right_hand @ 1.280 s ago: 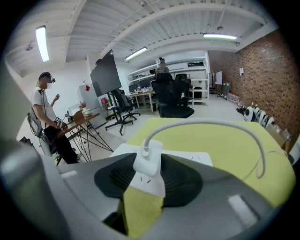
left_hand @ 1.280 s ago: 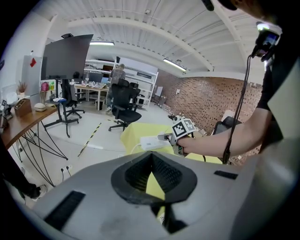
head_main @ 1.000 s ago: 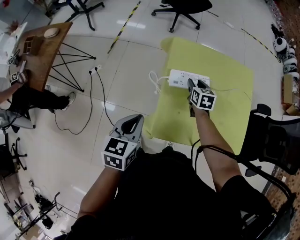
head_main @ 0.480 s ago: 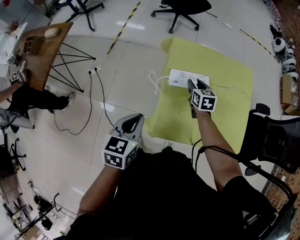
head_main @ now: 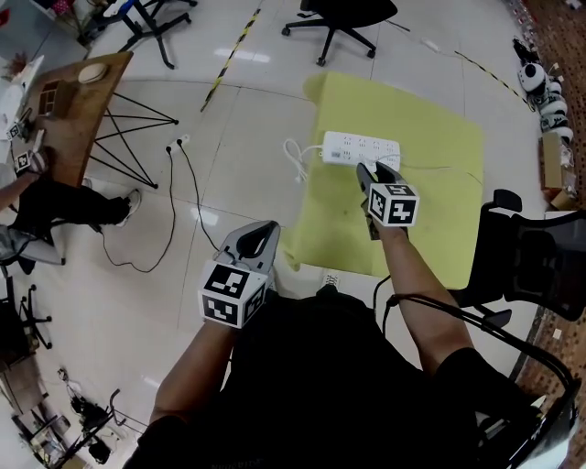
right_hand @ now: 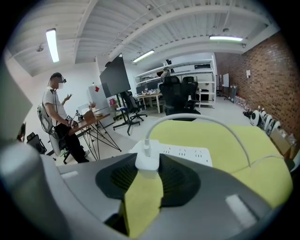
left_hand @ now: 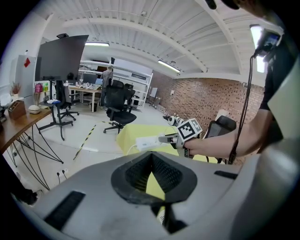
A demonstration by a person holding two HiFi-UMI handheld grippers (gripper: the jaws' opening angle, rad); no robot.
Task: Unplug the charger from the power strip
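Observation:
A white power strip (head_main: 362, 148) lies on a yellow cloth (head_main: 430, 220) on the floor. My right gripper (head_main: 370, 174) hovers just on the near side of it, shut on a white charger (right_hand: 147, 163). In the right gripper view the charger sits between the black pads, off the power strip (right_hand: 185, 153), with yellow cloth showing under it. Its white cable (right_hand: 225, 125) arches up and off to the right. My left gripper (head_main: 261, 234) hangs over the bare floor at my knee, tips together and nothing in it. In its own view, the left gripper (left_hand: 152, 157) faces the right hand.
The strip's own white cord (head_main: 298, 158) coils at the cloth's left edge. A black office chair (head_main: 540, 266) stands close on the right, another (head_main: 339, 14) beyond the cloth. At left are a wooden table (head_main: 82, 101), a seated person and a floor socket with black cables (head_main: 174, 145).
My right gripper has drawn back from the power strip and slightly upward, taking the charger with it. The left gripper has stayed where it was.

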